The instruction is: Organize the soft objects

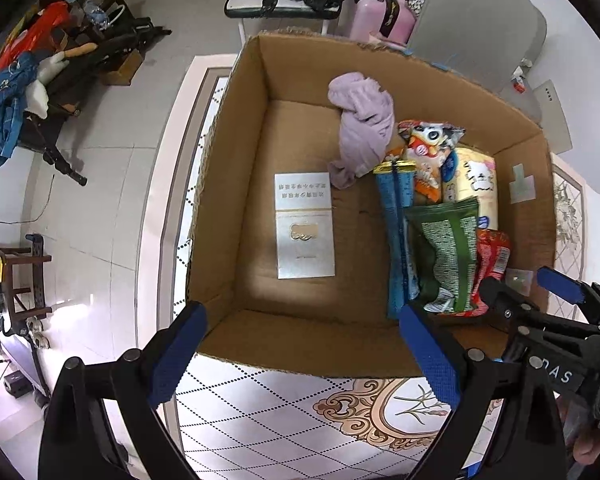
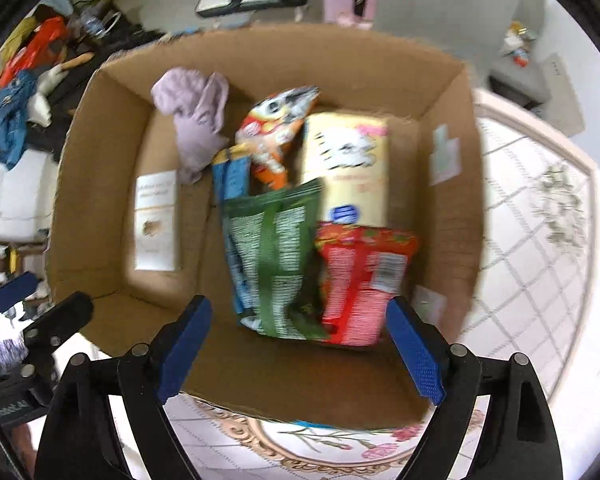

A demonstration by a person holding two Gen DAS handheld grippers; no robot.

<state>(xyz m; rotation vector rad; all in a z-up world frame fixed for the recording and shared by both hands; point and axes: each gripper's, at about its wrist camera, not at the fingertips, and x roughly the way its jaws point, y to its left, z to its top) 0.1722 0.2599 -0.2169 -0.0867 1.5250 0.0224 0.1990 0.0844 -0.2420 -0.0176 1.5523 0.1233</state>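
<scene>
Left gripper (image 1: 304, 344) jaws spread wide, nothing between them, hovering over the near wall of the cardboard box (image 1: 300, 348). Right gripper (image 2: 300, 344) likewise released, empty, above the same near wall; view motion-blurred. Under the box, patterned surface (image 1: 300, 412) with diamond grid and floral medallion. Just ahead of the left jaws, bare box floor; slightly beyond, white booklet (image 1: 305, 226) lying flat. Beside the left gripper's right finger, green snack bag (image 1: 446, 252) overlapping a blue packet (image 1: 396, 236) on its left, red snack bag (image 1: 492, 264) touching on its right. In the right wrist view, green bag (image 2: 276, 264) and red bag (image 2: 364, 280) sit directly ahead between the jaws, side by side and touching. Beyond them, yellow cartoon-print pack (image 1: 474, 184) and orange cartoon snack bag (image 1: 428, 148), both leaning toward the far wall. Far-left of the snack cluster, crumpled lilac cloth (image 1: 360, 124) in a heap against the far wall, touching the blue packet's top end. Taped patch (image 1: 522, 184) on the right inner wall. Past the box: pink suitcase (image 1: 374, 12), grey chair back (image 1: 480, 28), clutter of clothes (image 1: 8, 112) on the floor far left.
</scene>
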